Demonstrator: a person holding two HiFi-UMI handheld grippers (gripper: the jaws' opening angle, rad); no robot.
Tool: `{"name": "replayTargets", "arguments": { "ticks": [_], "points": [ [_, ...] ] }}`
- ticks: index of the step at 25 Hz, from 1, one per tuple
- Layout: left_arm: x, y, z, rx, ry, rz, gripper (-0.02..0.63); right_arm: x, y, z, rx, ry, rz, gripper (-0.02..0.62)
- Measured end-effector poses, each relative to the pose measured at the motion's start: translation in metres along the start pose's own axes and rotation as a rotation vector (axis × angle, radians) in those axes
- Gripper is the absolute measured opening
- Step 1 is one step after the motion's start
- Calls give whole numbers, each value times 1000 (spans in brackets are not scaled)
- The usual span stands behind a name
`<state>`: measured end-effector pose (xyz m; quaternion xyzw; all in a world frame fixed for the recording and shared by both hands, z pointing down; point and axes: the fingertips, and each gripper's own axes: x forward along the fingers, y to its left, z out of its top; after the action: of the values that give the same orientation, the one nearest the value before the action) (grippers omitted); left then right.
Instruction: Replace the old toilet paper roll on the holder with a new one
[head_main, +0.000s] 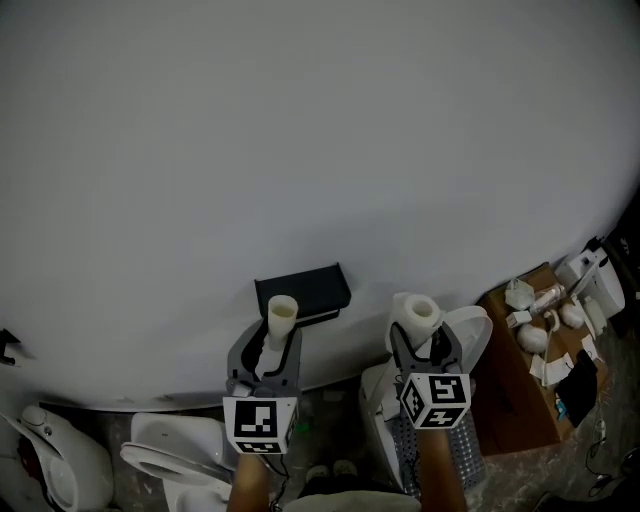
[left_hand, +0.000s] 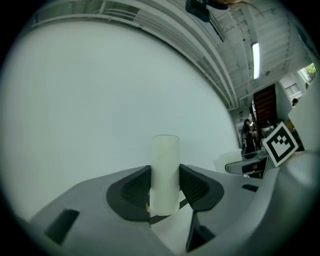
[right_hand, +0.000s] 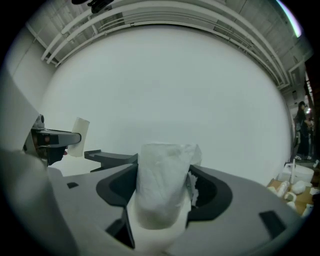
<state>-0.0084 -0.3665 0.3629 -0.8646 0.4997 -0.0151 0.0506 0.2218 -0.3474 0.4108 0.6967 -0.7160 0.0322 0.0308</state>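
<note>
- Status: old roll is off the holder. Only its bare cardboard core remains, and the black wall bracket looks empty.
- Left hand-held gripper: jaws pinch the core upright between the ribbed pads, with the top of the tube standing clear above them. It sits just below and in front of the holder.
- Right hand-held gripper: jaws spread wide and clamped on the new toilet paper roll, which is upright with loose wrap at its edge. It is beside the holder, to its right, and not touching it.
- Remaining, by my judgement: mount the new roll on the holder and put the core aside. Roughly half done.
- Surroundings: plain white wall behind; toilet bowl on the floor at lower left; wooden table at right, carrying small white clutter.
- Obstruction: the left gripper and its core sit close under the bracket and may crowd the new roll's approach. Nothing else is near the holder.
</note>
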Motion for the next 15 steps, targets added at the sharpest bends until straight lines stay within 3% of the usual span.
{"name": "replayTargets", "arguments": {
  "ticks": [6,15],
  "points": [
    [-33,54,-3,-107,-32,128,179,17,22,-9,-30,12,57,295],
    [-71,104,-13,-140,-18,260,179,46,37,-32,-158,73,110,295]
  ]
}}
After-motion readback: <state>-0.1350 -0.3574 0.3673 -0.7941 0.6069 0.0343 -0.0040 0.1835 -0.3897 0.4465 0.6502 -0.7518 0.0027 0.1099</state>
